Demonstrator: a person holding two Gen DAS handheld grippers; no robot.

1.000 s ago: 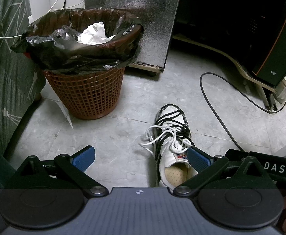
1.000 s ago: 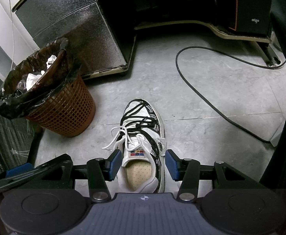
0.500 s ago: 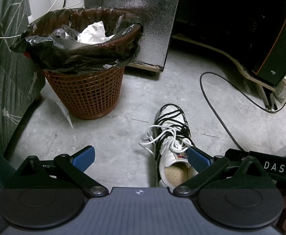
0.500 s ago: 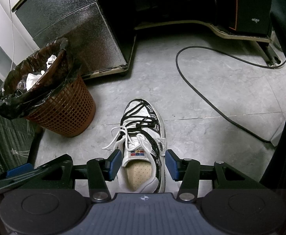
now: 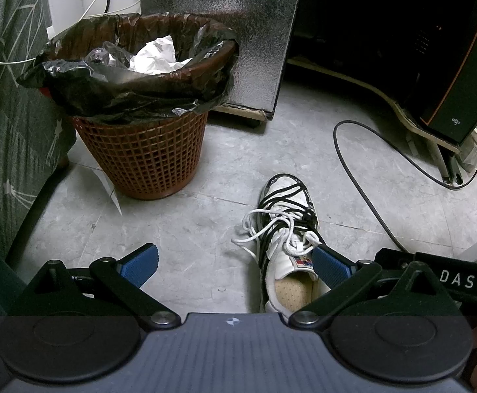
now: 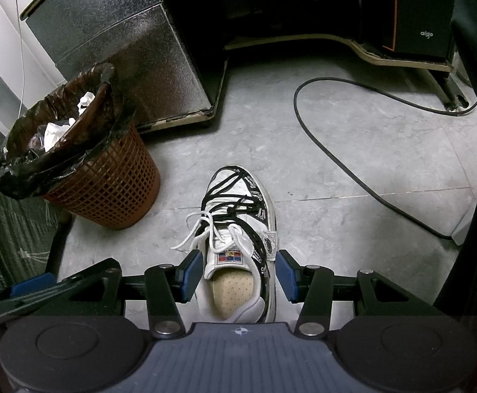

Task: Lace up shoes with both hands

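Note:
A white and black sneaker [image 5: 287, 239] [image 6: 238, 239] stands on the grey floor, toe pointing away. Black laces cross its front; loose white laces [image 5: 255, 232] [image 6: 199, 229] spill over its left side. My left gripper [image 5: 235, 263] is open wide above the floor, its right pad in front of the shoe's tongue, nothing between the pads. My right gripper [image 6: 238, 273] is open too, with the shoe's heel opening showing between its blue pads below. The left gripper's arm [image 6: 42, 288] shows at the lower left of the right wrist view.
A red mesh wastebasket [image 5: 147, 150] [image 6: 88, 177] with a black liner and crumpled paper stands left of the shoe. A metal-clad cabinet [image 5: 235, 39] lies behind. A black cable [image 5: 369, 190] [image 6: 336, 160] curls across the floor on the right, near a black speaker [image 5: 457, 65].

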